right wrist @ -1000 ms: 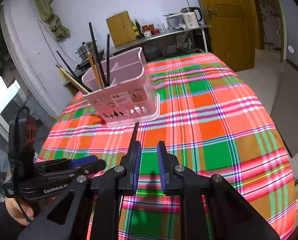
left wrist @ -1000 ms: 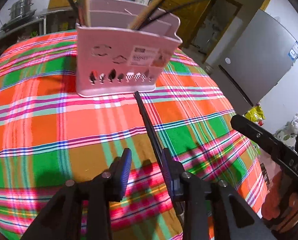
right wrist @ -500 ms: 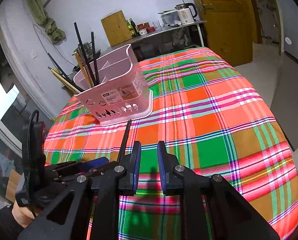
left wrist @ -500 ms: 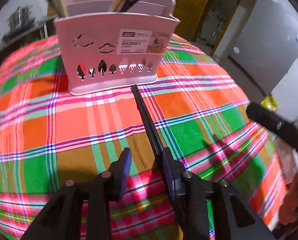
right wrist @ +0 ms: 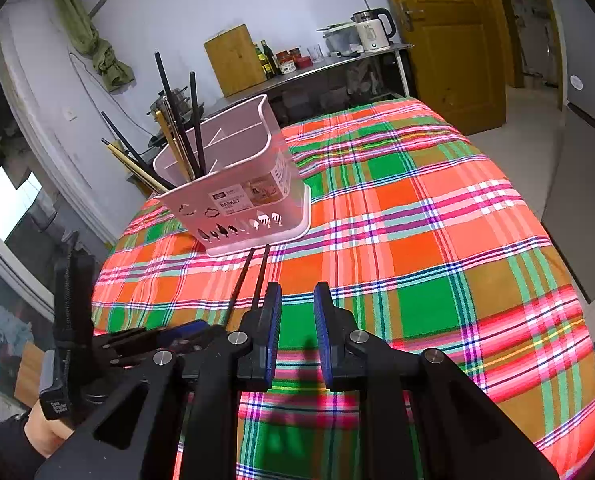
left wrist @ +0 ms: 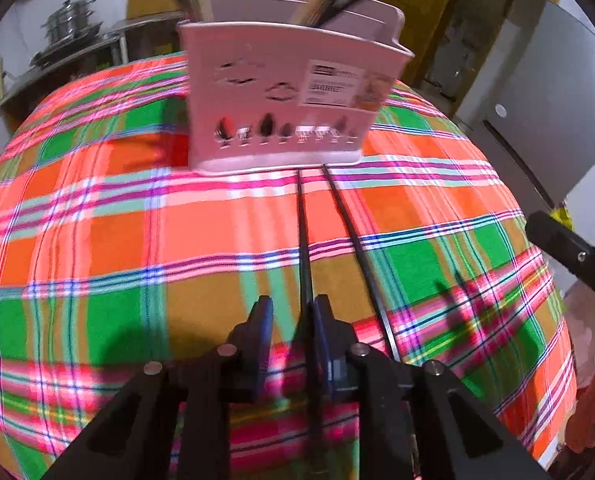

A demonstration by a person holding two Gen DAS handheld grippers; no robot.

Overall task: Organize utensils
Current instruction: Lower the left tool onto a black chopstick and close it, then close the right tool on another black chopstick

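Observation:
A pink utensil basket (left wrist: 281, 92) (right wrist: 237, 200) stands on the plaid tablecloth (left wrist: 97, 240) and holds several black and wooden chopsticks (right wrist: 177, 120). Two loose black chopsticks lie on the cloth in front of it. One chopstick (left wrist: 302, 240) runs between the jaws of my left gripper (left wrist: 291, 320), which are closing; it lies against the right pad and a gap shows at the left pad. The other chopstick (left wrist: 361, 264) lies just outside to the right. My right gripper (right wrist: 297, 312) hovers over the cloth, jaws slightly apart with nothing between them.
A hand (right wrist: 45, 428) holds the left gripper (right wrist: 193, 328) at the lower left of the right wrist view. A counter (right wrist: 337, 64) with a kettle, bottles and a cutting board stands behind the table, a yellow door (right wrist: 449, 40) to the right.
The left gripper's jaws have narrowed and it has tipped a little. Two separate chopsticks show now where one showed before; one lies between the jaws. The right gripper has kept still.

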